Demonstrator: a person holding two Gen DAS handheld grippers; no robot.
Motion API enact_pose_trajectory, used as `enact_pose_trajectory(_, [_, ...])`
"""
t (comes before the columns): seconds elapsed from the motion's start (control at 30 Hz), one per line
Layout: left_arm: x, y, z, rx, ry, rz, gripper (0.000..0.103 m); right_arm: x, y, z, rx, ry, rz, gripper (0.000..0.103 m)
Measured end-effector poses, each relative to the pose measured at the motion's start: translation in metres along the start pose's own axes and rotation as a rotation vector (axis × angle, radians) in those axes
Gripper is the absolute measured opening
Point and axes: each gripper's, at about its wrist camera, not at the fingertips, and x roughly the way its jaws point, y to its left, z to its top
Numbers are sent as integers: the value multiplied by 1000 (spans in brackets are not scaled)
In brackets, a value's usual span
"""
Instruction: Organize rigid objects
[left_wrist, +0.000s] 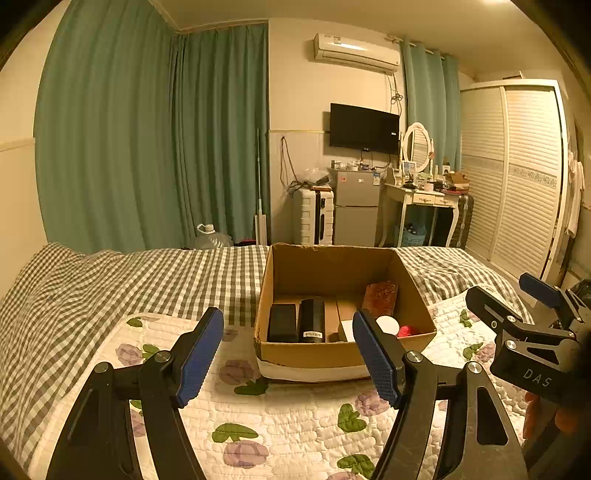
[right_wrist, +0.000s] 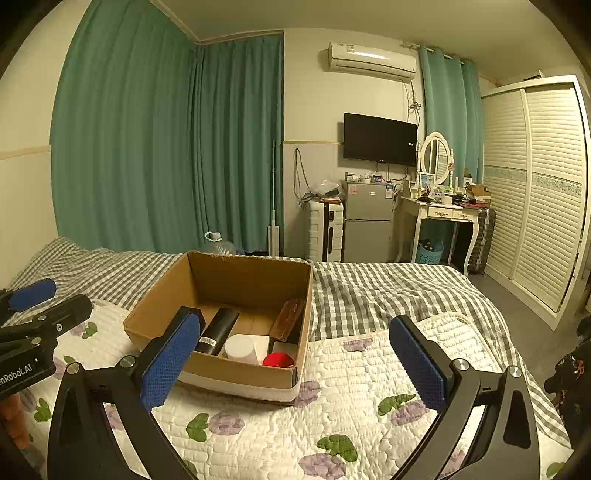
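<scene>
We hold the left tool (left_wrist: 288, 354) and the right tool (right_wrist: 295, 362) wide apart and empty above the quilt (right_wrist: 351, 402) on the bed. All the rigid things already lie in the cardboard box (right_wrist: 236, 373): black cases, a white cup (right_wrist: 242, 349), a red ball (right_wrist: 278, 360). If anything needs straightening, we should come down from above, clear of the box walls.
</scene>
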Motion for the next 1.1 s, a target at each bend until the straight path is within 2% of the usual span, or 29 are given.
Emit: enact_pose_trajectory(1.1, [3, 2, -2, 0, 22, 6, 75, 8, 3, -6, 1, 38, -11, 103])
